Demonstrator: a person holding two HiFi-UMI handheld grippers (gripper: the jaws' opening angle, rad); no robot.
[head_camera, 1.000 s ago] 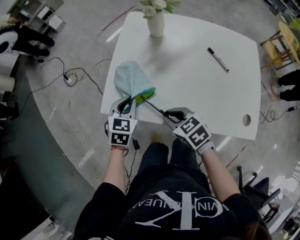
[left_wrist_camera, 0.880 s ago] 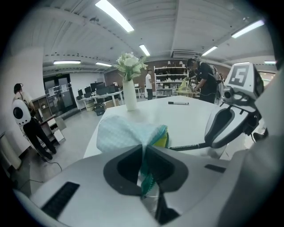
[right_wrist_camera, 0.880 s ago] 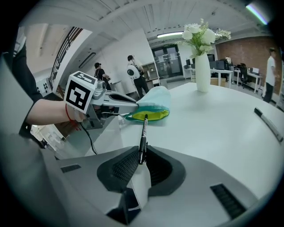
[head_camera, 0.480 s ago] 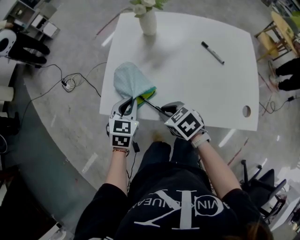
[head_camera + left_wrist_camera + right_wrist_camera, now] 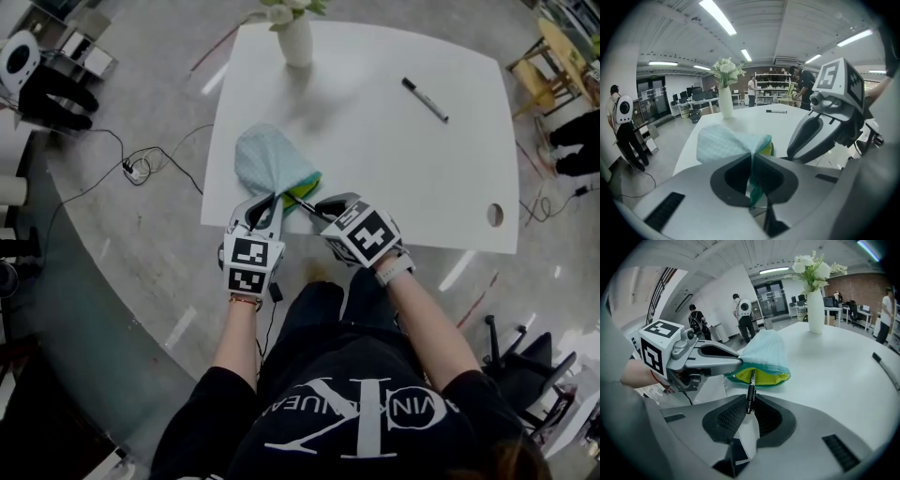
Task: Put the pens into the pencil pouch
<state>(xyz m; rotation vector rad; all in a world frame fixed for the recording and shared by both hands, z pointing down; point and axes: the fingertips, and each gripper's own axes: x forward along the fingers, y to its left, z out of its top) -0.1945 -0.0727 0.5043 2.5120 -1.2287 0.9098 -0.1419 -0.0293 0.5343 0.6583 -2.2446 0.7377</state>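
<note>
Pinching the teal zip edge of the pencil pouch (image 5: 267, 161), the left gripper (image 5: 752, 159) has just been closing its jaws, w/ the fabric clamped between them. The pale-blue pouch lies at the near-left corner of the white table (image 5: 375, 178). Its mouth faces the person & gapes enough to show a yellow lining; its closed end points toward the far edge.

The right gripper (image 5: 750, 405) is clenched on a black pen (image 5: 751, 389), gripping it near the rear end. The pen slants away from the jaws, and its front end sits just inside the pouch's open mouth, against the yellow lining. The 2 grippers stand close together at the table's near edge, left beside right, both tilted down toward the pouch.

A second pen (image 5: 425, 100), black w/ a pale barrel, lies alone toward the table's far-right side, well apart from pouch & grippers. A white vase (image 5: 296, 39) of white flowers stands upright at the far edge. A round hole (image 5: 494, 215) shows near the table's right corner. Cables (image 5: 141, 155) trail across the grey floor left of the table. Several people stand in the bkgd of both gripper views.
</note>
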